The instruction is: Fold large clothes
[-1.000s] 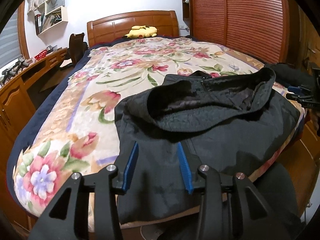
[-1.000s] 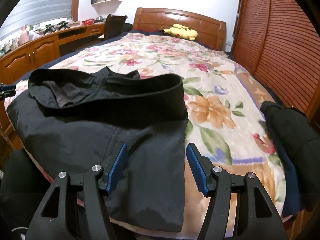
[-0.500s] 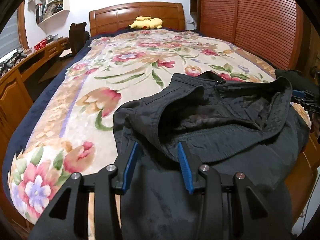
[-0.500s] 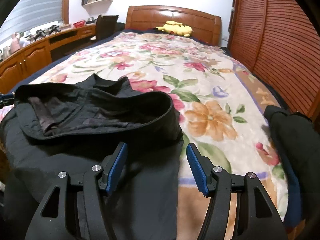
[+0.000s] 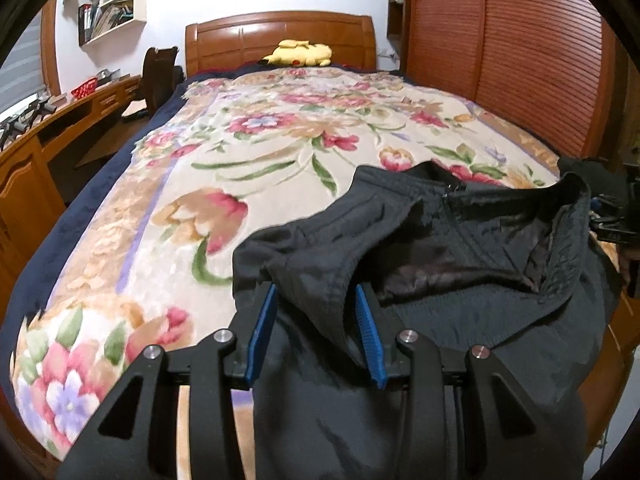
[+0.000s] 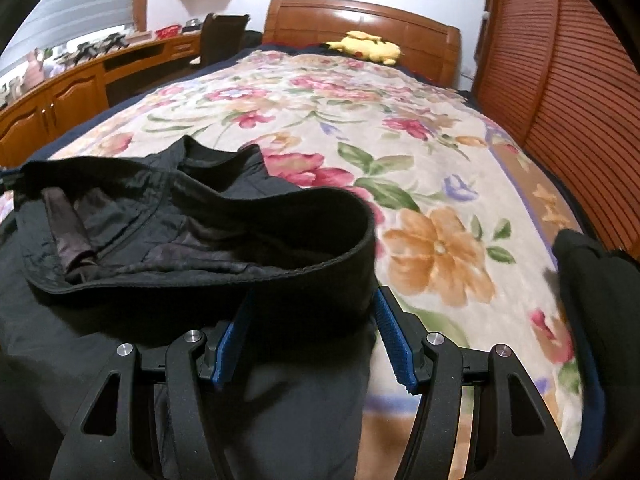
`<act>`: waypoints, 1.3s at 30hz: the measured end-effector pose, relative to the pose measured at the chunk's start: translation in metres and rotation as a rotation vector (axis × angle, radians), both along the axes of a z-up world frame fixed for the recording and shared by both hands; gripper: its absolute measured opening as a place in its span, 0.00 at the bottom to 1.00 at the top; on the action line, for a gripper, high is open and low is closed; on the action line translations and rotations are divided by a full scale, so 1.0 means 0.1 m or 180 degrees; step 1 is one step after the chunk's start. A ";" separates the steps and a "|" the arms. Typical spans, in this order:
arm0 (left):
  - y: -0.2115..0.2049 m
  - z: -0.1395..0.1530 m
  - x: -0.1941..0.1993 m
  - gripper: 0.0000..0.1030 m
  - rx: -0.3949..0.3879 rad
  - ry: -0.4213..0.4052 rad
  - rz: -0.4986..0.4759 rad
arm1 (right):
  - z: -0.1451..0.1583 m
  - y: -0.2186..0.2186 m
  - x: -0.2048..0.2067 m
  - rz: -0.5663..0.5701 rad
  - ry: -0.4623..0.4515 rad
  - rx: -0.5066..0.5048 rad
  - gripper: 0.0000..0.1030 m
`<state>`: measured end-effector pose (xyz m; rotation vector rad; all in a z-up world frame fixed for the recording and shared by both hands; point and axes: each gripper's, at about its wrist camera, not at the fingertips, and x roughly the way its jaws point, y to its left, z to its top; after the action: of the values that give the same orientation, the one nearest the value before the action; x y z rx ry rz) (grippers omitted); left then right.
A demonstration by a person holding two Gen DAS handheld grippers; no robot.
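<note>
Now both tongs gaping, nearer jacket (image 5: 460,248) waistband, floral bedspread (image 5: 260,152) beneath

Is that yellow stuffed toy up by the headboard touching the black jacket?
Apart. In the left wrist view the yellow stuffed toy lies by the headboard, and a long stretch of bare floral blanket separates it from the black jacket.

Matt black cloth jacket (image 5: 460,320) – plush-looking blanket (image 5: 240,152), glossy wood headboard (image 5: 280,36).
</note>
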<state>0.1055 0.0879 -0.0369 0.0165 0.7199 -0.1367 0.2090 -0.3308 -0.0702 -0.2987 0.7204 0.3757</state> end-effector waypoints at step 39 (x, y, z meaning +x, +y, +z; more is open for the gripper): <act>0.54 0.13 2.24 0.00 0.0317 -0.0102 0.0469 | 0.03 0.61 1.81 -0.0180 -0.0458 -0.0577 0.02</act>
<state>0.3290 0.1419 -0.0244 0.0604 0.6928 0.0403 0.3897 -0.2696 -0.0674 -0.4709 0.6209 0.2329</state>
